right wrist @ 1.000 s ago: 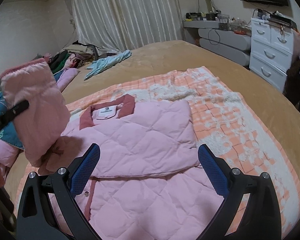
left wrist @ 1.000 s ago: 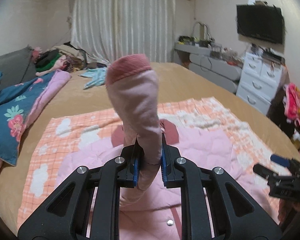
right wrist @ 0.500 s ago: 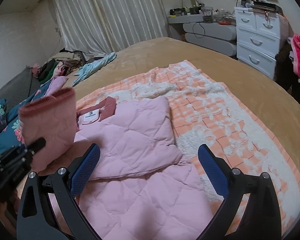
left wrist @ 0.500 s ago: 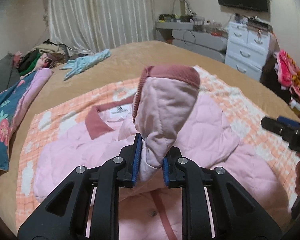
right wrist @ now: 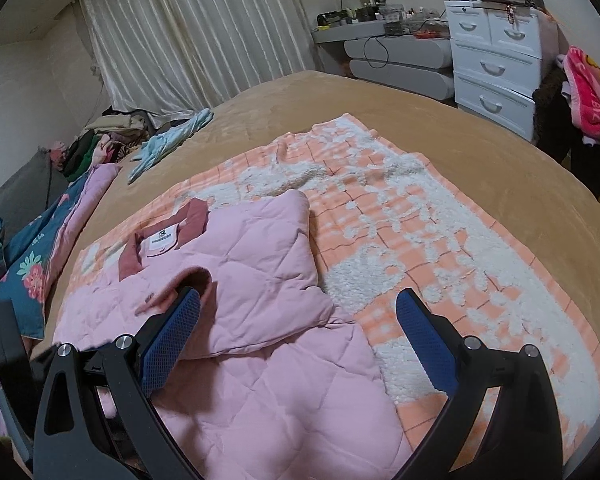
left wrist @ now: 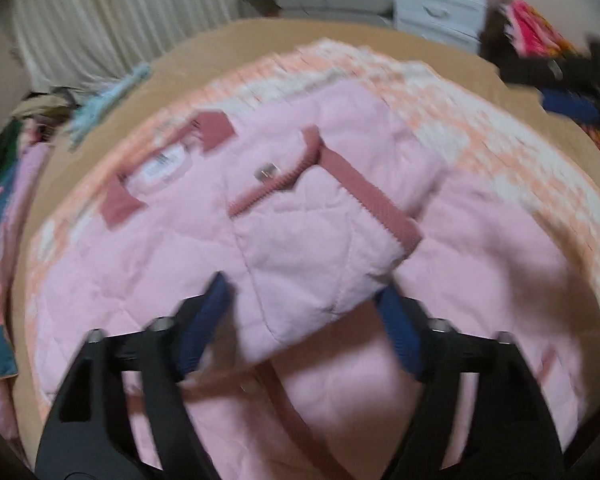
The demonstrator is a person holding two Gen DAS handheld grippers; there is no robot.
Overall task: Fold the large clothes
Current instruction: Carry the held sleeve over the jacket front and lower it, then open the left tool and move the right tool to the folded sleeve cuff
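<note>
A pink quilted jacket (right wrist: 260, 360) with a dark pink collar (right wrist: 198, 216) lies flat on an orange-and-white blanket (right wrist: 440, 240). Its sleeve (left wrist: 320, 248), ending in a dark pink cuff (left wrist: 380, 208), lies folded across the chest. My left gripper (left wrist: 302, 288) hangs low over that sleeve in a blurred picture. Its jaws are opening, with the sleeve's near end between them and the pads apart from it. My right gripper (right wrist: 300, 296) is open over the jacket's right side and holds nothing.
The blanket lies on a wide tan bed (right wrist: 380, 96). A floral quilt (right wrist: 28, 264) and a heap of clothes (right wrist: 108, 136) sit at the left, with a light blue garment (right wrist: 168, 140) nearby. White drawers (right wrist: 496, 60) stand at the far right.
The left gripper came down with the raised sleeve, laid it across the jacket's chest and opened off it. The right gripper drifted slightly and stayed open.
</note>
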